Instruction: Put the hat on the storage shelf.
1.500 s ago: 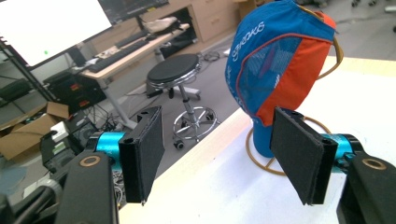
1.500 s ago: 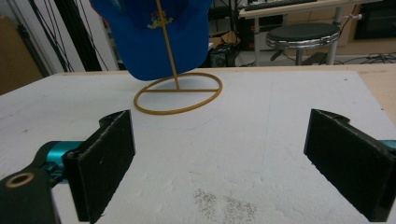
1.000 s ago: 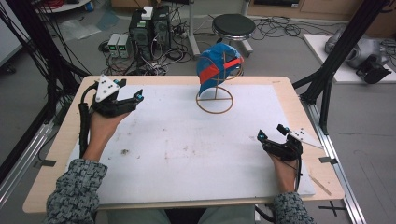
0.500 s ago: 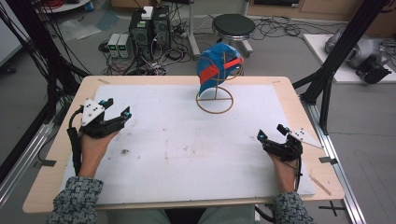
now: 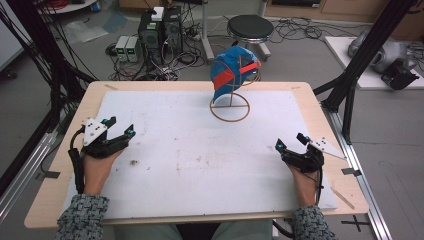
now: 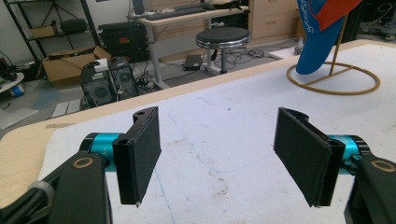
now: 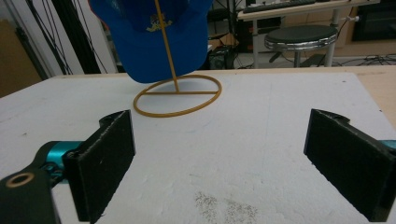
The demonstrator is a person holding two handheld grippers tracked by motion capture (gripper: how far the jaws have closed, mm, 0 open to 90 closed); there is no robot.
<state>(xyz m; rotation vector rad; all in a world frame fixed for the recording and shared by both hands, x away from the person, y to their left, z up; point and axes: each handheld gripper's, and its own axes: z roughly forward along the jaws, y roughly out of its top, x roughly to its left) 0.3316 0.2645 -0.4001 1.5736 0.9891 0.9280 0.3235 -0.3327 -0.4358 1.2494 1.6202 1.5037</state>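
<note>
- While both hands rest on the white mat (image 5: 200, 165), the left gripper (image 5: 122, 134) sits near the mat's left edge with its jaws spread wide and nothing between them.
- Seen in the left gripper view, its two black pads (image 6: 140, 154) stand apart over bare, lightly stained mat.
- On the other side, the right gripper (image 5: 287, 149) lies near the mat's right edge, its jaws also spread and empty; the right gripper view shows its pads (image 7: 105, 161) far apart above the mat.
- Towards the far middle of the table (image 5: 65, 200), a blue cap (image 5: 227, 70) with an orange-red panel hangs on a thin brass-coloured wire stand (image 5: 230, 107), whose ring base lies flat on the mat.
- Cap and stand are well apart from both grippers, roughly midway between them and farther away from the person.
- Beyond the table, a black round stool (image 5: 250, 25) stands on the floor.
</note>
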